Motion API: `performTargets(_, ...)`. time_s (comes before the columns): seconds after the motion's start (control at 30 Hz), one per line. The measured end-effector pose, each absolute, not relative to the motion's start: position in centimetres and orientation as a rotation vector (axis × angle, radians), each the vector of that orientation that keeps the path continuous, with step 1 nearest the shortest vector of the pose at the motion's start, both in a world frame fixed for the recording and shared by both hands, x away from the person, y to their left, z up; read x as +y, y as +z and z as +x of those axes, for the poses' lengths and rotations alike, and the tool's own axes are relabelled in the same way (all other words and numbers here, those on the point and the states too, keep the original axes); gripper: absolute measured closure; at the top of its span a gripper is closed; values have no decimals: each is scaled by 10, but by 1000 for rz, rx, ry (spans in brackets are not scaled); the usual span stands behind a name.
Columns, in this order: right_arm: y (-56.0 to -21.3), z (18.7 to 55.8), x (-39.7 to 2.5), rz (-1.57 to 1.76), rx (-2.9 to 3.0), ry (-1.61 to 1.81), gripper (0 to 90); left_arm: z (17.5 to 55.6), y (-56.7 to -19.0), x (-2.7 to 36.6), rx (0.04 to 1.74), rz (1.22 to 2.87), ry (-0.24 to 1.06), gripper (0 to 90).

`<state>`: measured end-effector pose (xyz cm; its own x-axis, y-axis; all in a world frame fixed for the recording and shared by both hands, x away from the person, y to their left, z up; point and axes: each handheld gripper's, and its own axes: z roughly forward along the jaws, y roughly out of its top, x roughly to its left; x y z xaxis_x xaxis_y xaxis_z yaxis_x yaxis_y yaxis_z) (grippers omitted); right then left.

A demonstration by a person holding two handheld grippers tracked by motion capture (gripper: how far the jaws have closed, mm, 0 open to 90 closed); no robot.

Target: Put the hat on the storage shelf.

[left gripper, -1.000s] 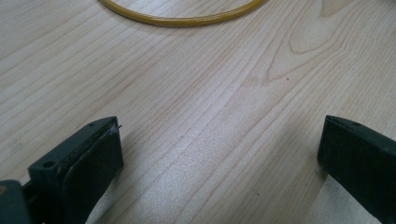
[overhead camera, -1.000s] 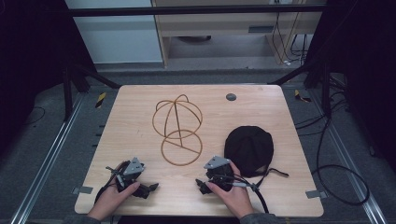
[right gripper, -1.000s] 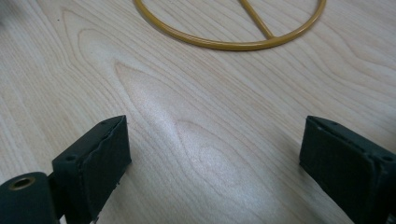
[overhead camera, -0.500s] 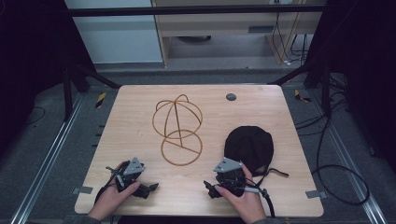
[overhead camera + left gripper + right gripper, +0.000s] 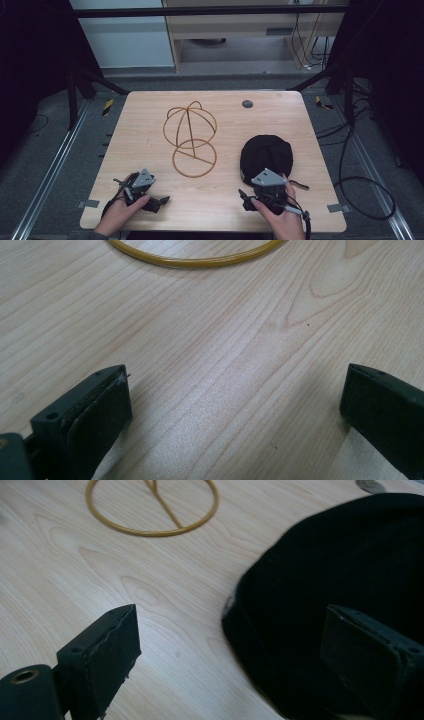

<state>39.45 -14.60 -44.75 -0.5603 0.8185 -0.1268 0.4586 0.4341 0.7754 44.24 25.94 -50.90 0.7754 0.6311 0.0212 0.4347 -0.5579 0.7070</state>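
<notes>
The wooden table took up the middle of the high view. At its centre stood the wire hat stand, its ring base lying flat toward the lower middle. The black cap lay at the lower right of the table, well apart from the stand. The right gripper sat just below the cap, jaws spread wide, one over the cap's near edge, nothing grasped. The left gripper rested at lower left, jaws likewise released.
</notes>
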Motion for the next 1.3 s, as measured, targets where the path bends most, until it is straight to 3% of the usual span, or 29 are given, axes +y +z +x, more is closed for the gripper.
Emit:
performTargets(0.7, -434, 393, -205, 1206, 2153, 884, 99, 442, -509, 259, 795, 2247, 356, 0)
performTargets(1.3, -385, 473, -212, 1212, 2384, 717, 224, 442, -509, 259, 794, 2248, 356, 0)
